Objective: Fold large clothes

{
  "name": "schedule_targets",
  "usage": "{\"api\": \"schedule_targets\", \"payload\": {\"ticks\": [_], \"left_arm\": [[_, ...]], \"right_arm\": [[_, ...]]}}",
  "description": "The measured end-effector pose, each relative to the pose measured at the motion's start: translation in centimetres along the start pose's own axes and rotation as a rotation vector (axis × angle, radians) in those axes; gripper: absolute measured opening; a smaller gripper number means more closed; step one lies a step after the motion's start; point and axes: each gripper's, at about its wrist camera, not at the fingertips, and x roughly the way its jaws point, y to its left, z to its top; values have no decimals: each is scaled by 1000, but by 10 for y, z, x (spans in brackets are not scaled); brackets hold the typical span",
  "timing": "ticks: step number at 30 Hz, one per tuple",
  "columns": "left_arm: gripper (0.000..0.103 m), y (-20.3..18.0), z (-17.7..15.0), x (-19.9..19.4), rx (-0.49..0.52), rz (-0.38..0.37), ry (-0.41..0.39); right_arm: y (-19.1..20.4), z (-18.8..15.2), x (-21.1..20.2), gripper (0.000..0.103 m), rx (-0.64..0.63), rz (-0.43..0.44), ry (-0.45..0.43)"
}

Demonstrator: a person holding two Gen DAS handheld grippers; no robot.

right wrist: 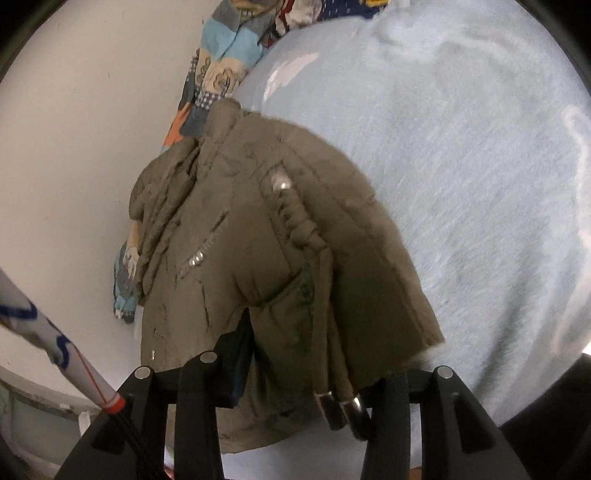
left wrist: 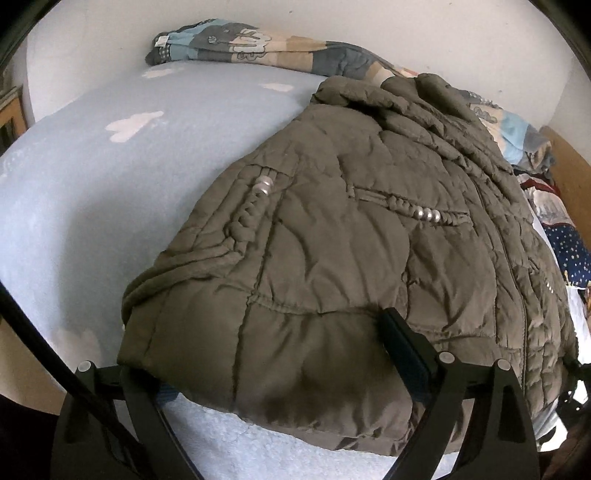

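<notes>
An olive quilted puffer jacket [left wrist: 351, 251] lies on the light blue bed [left wrist: 110, 177], folded, with braided cords and silver beads on its front. My left gripper [left wrist: 280, 362] sits at the jacket's near hem; one finger [left wrist: 406, 350] rests on top of the fabric and the other is hidden under it, so the jaws are shut on the hem. In the right wrist view the jacket [right wrist: 266, 251] hangs lifted, a bit blurred. My right gripper [right wrist: 314, 369] is shut on its hem, with the left finger [right wrist: 236, 362] against the fabric. Two metal-tipped drawcords [right wrist: 343, 406] dangle by it.
A patchwork quilt [left wrist: 258, 44] lies bunched along the white wall [left wrist: 443, 29] at the bed's far side, and it also shows in the right wrist view [right wrist: 221, 66]. More printed bedding [left wrist: 569, 251] is at the right. A wooden board [left wrist: 576, 177] stands beyond it.
</notes>
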Motion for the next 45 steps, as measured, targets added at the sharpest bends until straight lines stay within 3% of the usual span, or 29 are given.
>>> {"api": "schedule_targets", "payload": {"ticks": [10, 14, 19, 20, 21, 22, 23, 25, 27, 29, 34, 39, 45], "left_arm": [[93, 2, 3, 2, -46, -12, -9], [98, -2, 3, 5, -43, 4, -9], [102, -8, 4, 10, -23, 26, 4], [102, -8, 4, 10, -17, 27, 6], [102, -7, 4, 10, -10, 24, 7], [99, -7, 4, 9, -3, 24, 6], [97, -7, 4, 8, 4, 24, 3], [80, -10, 5, 2, 24, 25, -14], [67, -13, 6, -4, 58, 26, -40], [62, -19, 5, -8, 101, 45, -63], [61, -18, 3, -5, 115, 54, -65], [62, -19, 0, -3, 125, 70, -78], [63, -23, 1, -3, 164, 94, -65]], "right_arm": [[-17, -1, -4, 51, 113, 58, -4], [-27, 1, 2, 56, 169, 100, -6], [-21, 12, 16, 94, 157, 184, -14], [-15, 12, 18, 96, 127, 183, -13], [-6, 12, 20, 92, 73, 145, -8], [2, 10, 20, 62, 18, 90, -5], [7, 9, 20, 48, -17, 50, -6], [-2, 10, 21, 34, 25, 76, 11], [1, 10, 18, 28, -4, 76, 11], [12, 7, 12, 26, -90, 37, -8], [46, -4, 13, 25, -354, -130, -61], [27, 1, 18, 26, -273, -77, -45], [26, 2, 17, 26, -270, -67, -45]]}}
